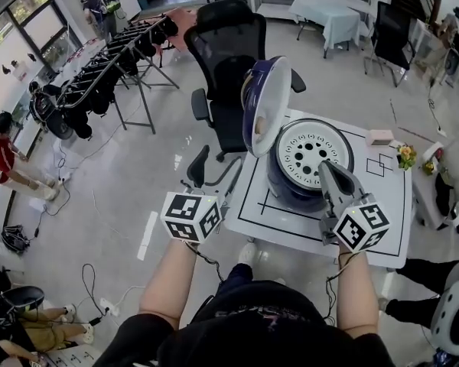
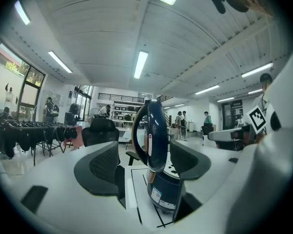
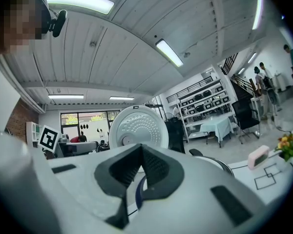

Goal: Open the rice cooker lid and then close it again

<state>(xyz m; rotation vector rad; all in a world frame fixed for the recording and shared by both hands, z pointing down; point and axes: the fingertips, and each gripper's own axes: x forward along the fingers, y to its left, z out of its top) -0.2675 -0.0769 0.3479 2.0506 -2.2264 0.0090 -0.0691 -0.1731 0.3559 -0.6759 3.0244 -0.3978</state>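
While the big room has a grey floor, a black chair (image 1: 229, 60) and a long rack (image 1: 107, 67), a white table (image 1: 306, 235) with black lines stands close by. The left gripper (image 2: 145, 162) is off the table's left edge, its jaws wide apart with nothing gripped. The right gripper (image 1: 327, 168) has its jaws closed together, right above the pot's near rim. The dark blue rice cooker (image 1: 279, 183) sits by the table's far left corner. Its lid (image 1: 264, 105) stands up, open.
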